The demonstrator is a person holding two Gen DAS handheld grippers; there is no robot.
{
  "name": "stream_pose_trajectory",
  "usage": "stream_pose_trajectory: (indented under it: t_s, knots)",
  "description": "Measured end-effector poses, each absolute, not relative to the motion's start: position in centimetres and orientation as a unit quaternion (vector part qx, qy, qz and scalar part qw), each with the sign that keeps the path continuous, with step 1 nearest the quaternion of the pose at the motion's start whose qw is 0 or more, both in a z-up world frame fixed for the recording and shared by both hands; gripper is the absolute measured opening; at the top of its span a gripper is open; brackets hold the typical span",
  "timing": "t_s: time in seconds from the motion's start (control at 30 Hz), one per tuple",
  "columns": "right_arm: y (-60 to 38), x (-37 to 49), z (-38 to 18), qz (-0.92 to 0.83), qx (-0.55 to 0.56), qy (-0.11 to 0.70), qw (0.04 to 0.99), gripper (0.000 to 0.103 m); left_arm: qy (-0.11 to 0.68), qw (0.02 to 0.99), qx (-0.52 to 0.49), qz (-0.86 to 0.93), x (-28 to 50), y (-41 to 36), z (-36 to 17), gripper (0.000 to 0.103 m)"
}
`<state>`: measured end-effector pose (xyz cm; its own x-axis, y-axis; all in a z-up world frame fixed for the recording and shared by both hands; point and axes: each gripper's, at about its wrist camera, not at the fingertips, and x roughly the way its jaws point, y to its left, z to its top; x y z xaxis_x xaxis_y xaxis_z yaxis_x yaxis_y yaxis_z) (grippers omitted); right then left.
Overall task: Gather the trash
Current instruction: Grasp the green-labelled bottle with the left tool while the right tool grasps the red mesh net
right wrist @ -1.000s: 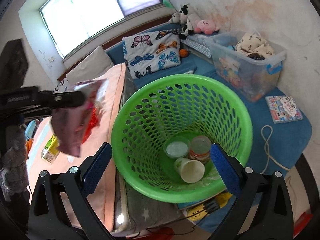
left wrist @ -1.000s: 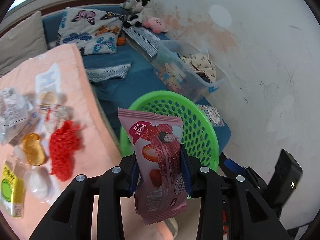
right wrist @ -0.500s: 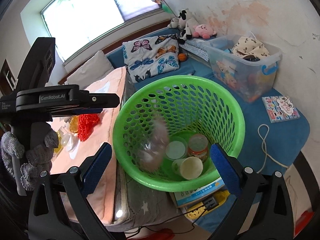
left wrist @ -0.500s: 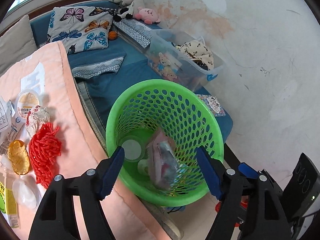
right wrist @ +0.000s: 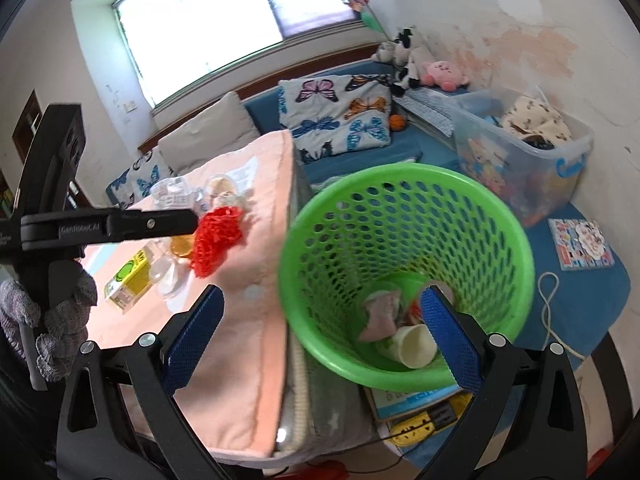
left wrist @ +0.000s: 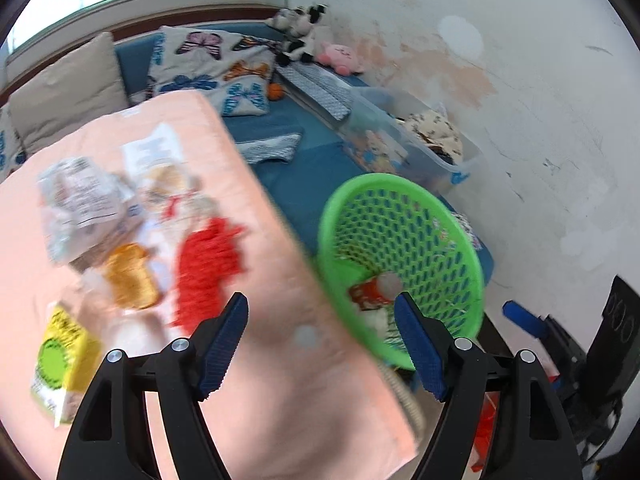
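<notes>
A green perforated basket (right wrist: 404, 184) stands beside the pink-covered table; it also shows in the left wrist view (left wrist: 400, 188). Inside lie a pink snack wrapper (right wrist: 380, 312), a white cup (right wrist: 416, 346) and other cups. My left gripper (left wrist: 322, 346) is open and empty above the pink cloth's edge. My right gripper (right wrist: 320, 338) is open and empty in front of the basket. On the cloth lie a red mesh net (left wrist: 208, 260), a yellow-green carton (left wrist: 60, 364), an orange wrapper (left wrist: 130, 276) and clear plastic bags (left wrist: 80, 204).
A clear storage box (right wrist: 528, 156) with toys stands behind the basket by the wall. A blue mat (right wrist: 580, 292) holds a picture book (right wrist: 582, 244) and a cord. Butterfly cushions (right wrist: 336, 116) and plush toys sit at the back.
My left gripper opened and dropped the pink snack wrapper into the basket, then swung left over the pink cloth. My right gripper shifted slightly and stayed open.
</notes>
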<state>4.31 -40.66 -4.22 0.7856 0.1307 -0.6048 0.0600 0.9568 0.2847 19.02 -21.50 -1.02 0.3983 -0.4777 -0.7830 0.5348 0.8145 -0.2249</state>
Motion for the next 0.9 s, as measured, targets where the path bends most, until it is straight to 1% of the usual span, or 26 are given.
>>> stream_pose_trajectory:
  t_s: [0.33,0.53,0.7,0.9]
  knots:
    - [-36.7,6.9,-3.4,0.056,0.122,0.336,0.932,0.098,0.445,0.868,0.046,-0.214,20.5,-11.7,-1.7,0.073]
    - [-34.7,8.5,-3.3,0.072,0.112,0.343,0.930,0.098,0.458,0.868,0.054,-0.185,22.2,-6.4,-3.6,0.073]
    - [-33.3,10.2,-3.5,0.085,0.108,0.354,0.925,0.098,0.475,0.858,0.066,-0.187,23.8,-4.9,-4.9,0.073]
    - [-32.1,12.4,-3.5,0.097,0.109,0.366,0.919,0.098,0.482,0.846,0.098,-0.205,25.0,-5.5,-6.0,0.073]
